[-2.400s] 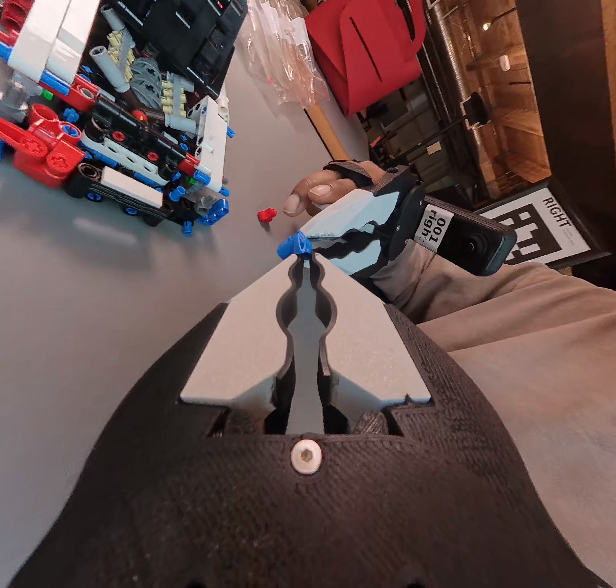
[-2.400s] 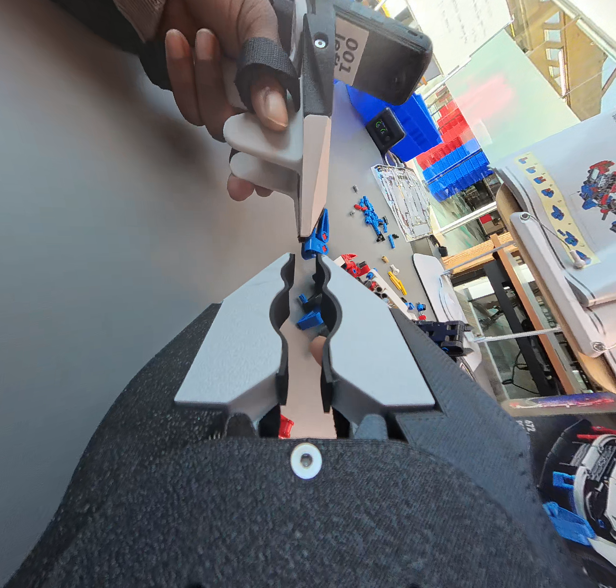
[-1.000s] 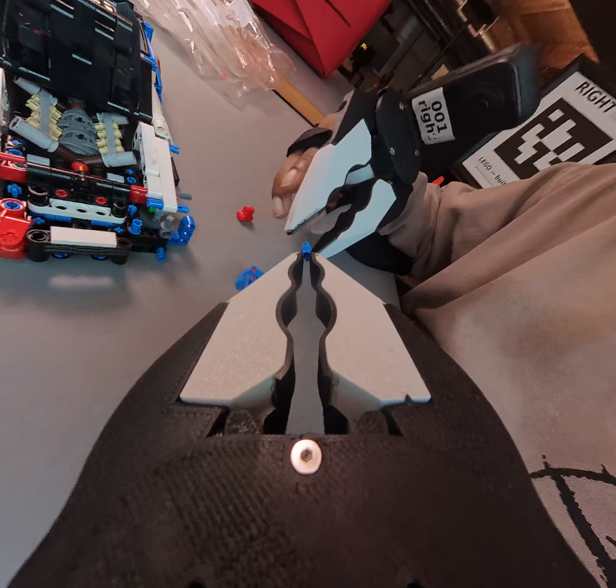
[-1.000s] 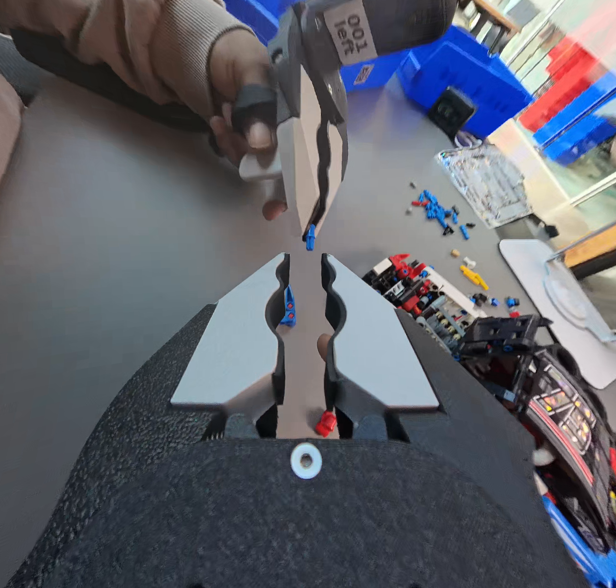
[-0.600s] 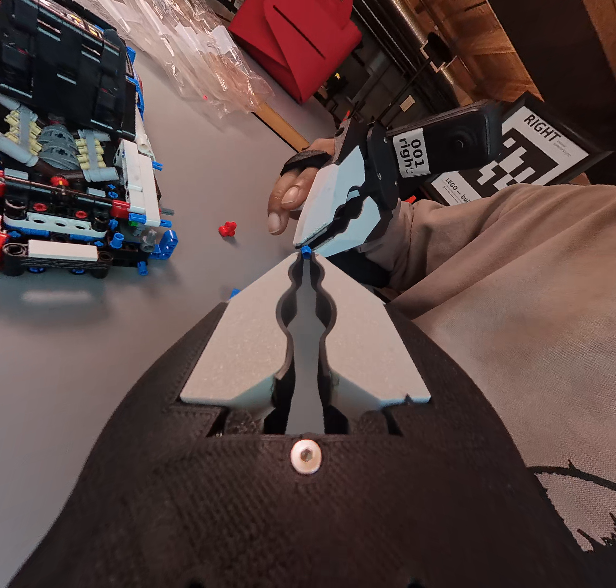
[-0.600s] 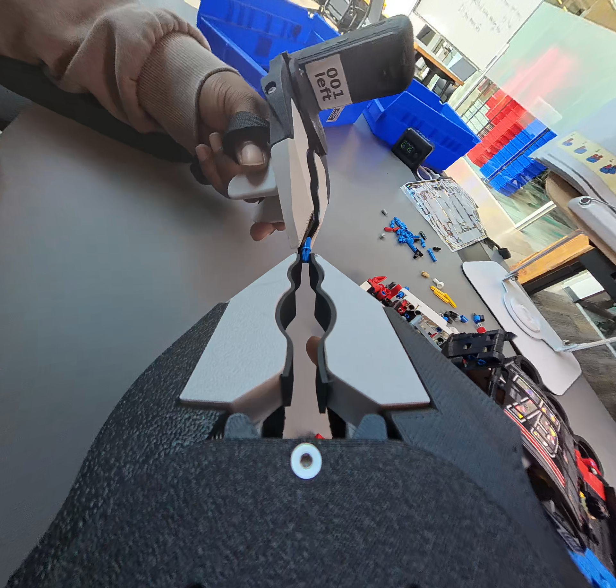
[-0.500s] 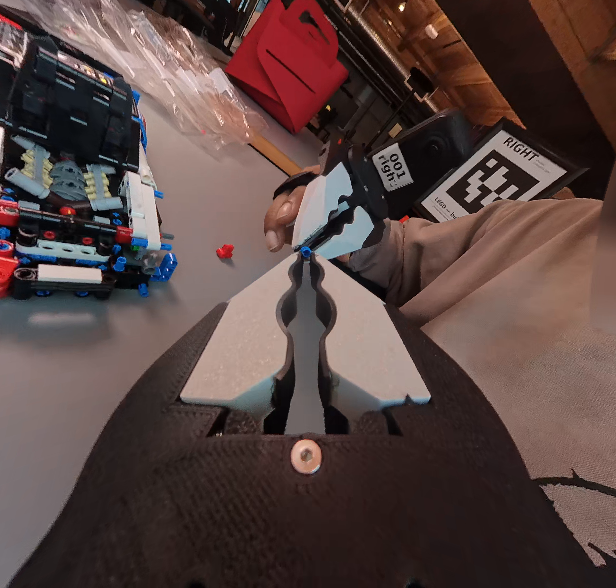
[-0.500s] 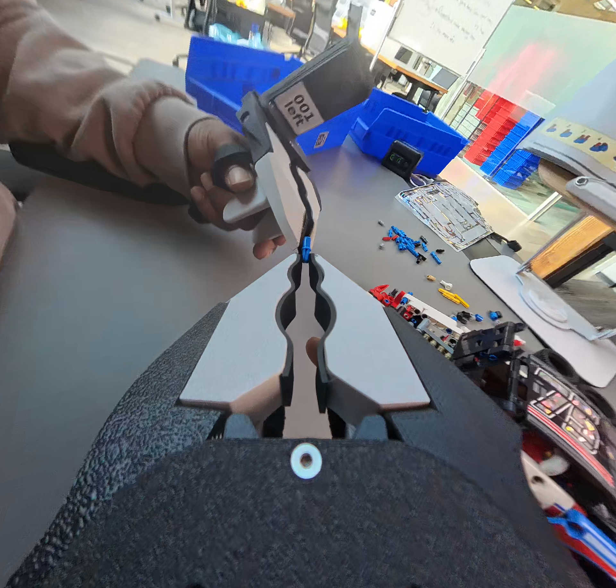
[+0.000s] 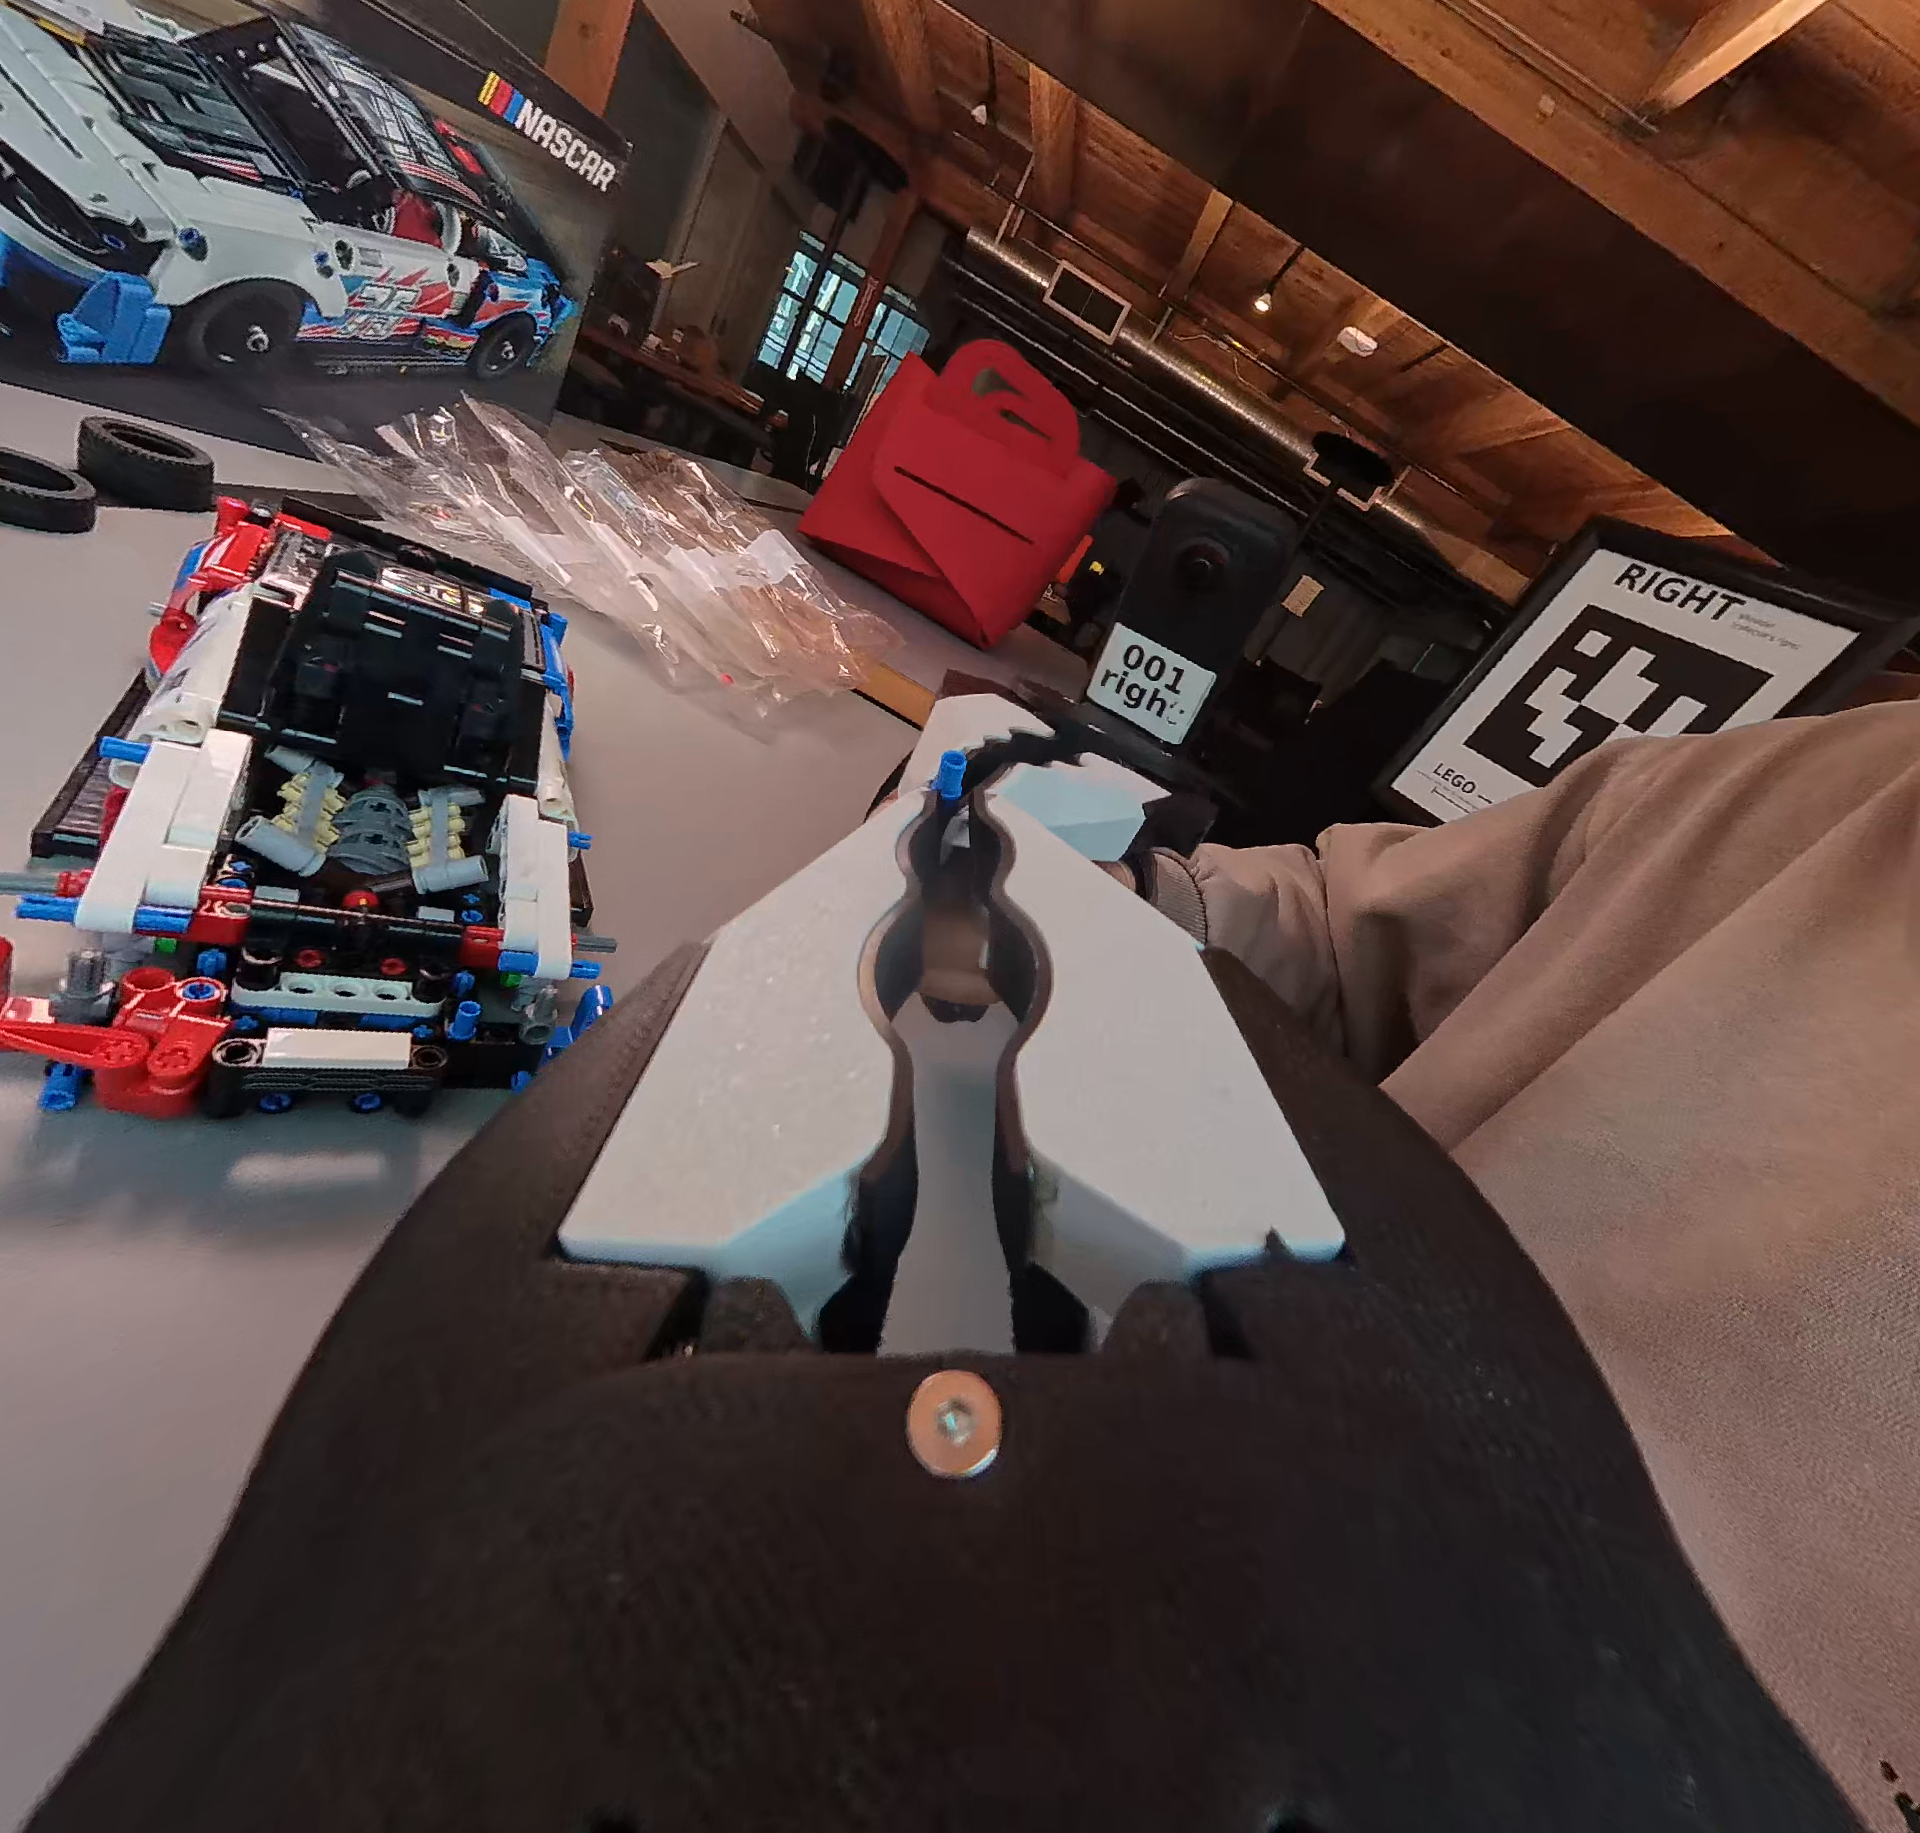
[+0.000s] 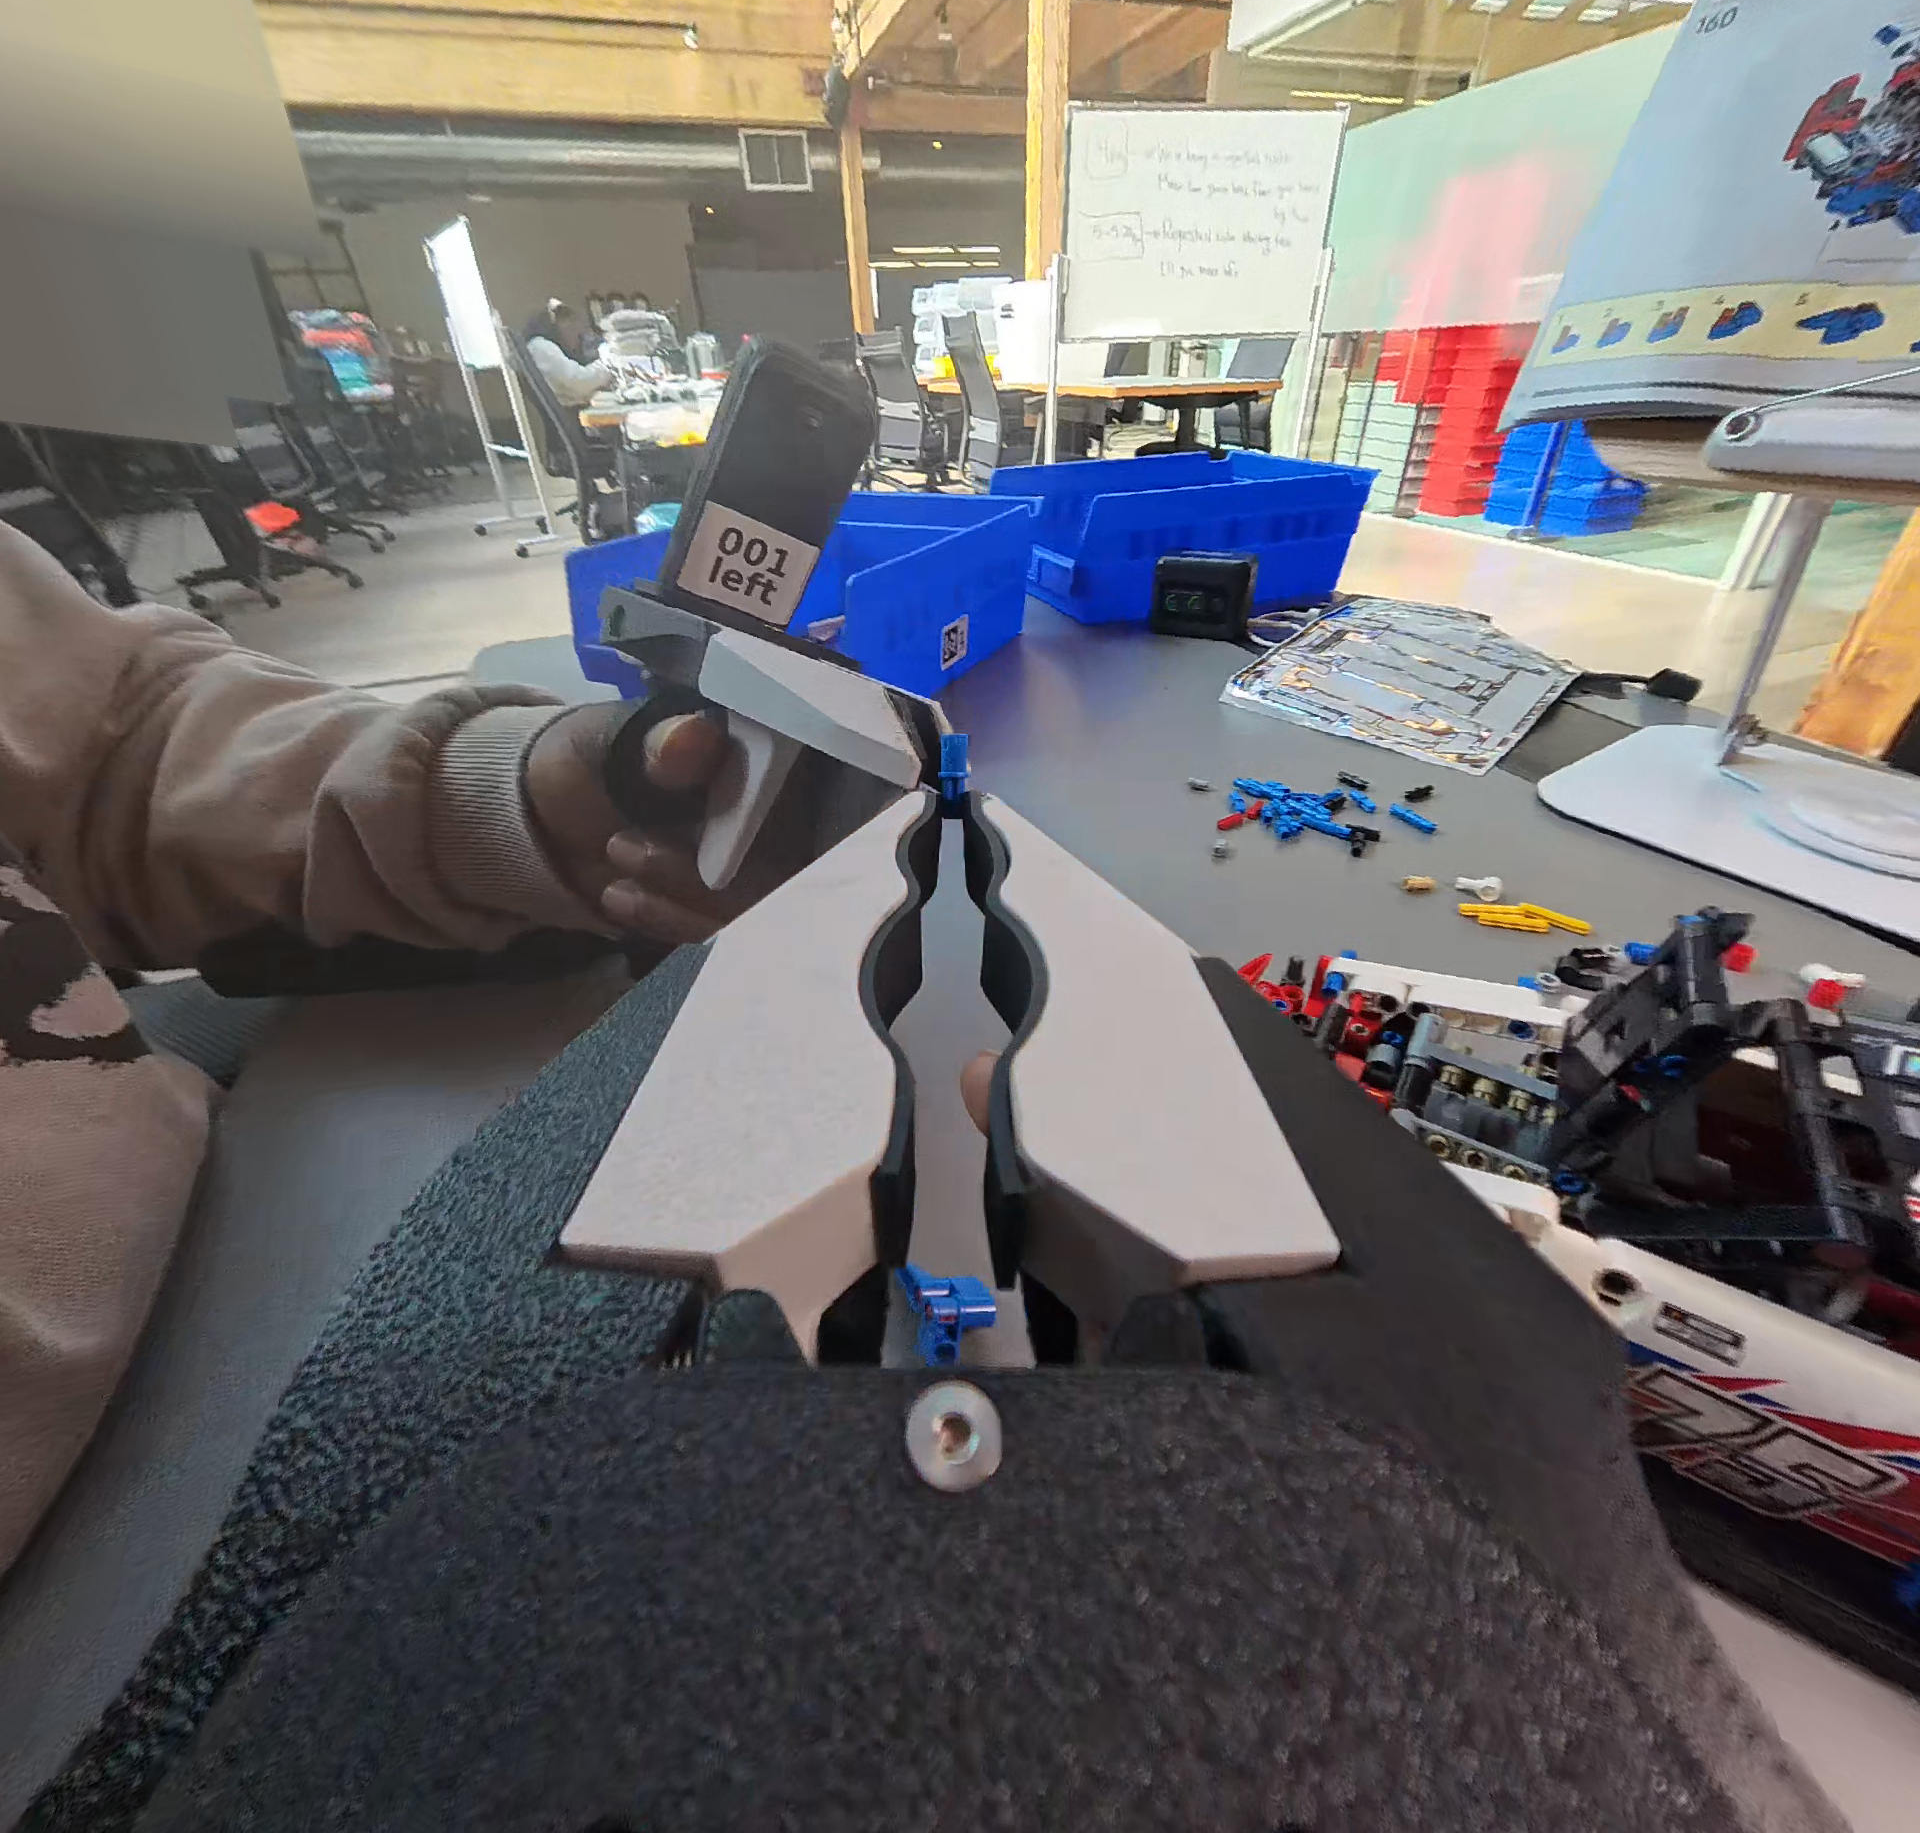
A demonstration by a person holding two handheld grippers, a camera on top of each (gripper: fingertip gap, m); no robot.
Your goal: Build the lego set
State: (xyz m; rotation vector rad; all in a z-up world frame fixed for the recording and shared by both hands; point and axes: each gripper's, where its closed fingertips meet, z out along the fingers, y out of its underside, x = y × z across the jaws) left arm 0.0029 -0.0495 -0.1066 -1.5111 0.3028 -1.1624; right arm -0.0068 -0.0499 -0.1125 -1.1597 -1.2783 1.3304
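A small blue pin (image 9: 948, 773) is pinched between the tips of both grippers, held above the grey table. My left gripper (image 9: 952, 804) is shut on it. My right gripper (image 10: 952, 798) is shut on its other end; the pin (image 10: 952, 757) sticks up past its tips. The two grippers meet tip to tip: the right one (image 9: 1039, 781) shows just beyond in the left wrist view, the left one (image 10: 920, 739) in the right wrist view. The part-built lego car (image 9: 343, 796) stands on the table to the left, also in the right wrist view (image 10: 1662, 1108). A blue connector (image 10: 945, 1305) lies on the table under the right gripper.
Loose blue pins (image 10: 1299, 812) and yellow pieces (image 10: 1522, 916) lie past the car. Blue bins (image 10: 1195, 526) and an instruction booklet on a stand (image 10: 1766, 225) stand behind. Plastic bags (image 9: 644, 557), a red bag (image 9: 956, 505), tyres (image 9: 145, 458) and the set's box (image 9: 260, 225) are at the back. Only a small space, under 4 cm, lies between the two pairs of fingers. Both grippers' tips are roughly 15 cm from the part-built lego car (image 9: 343, 796). Seen from the right wrist view (image 10: 1545, 1107) as well.
The right gripper was open a second ago and has shut on the pin that the left gripper holds. Both grippers have since tilted upward together.
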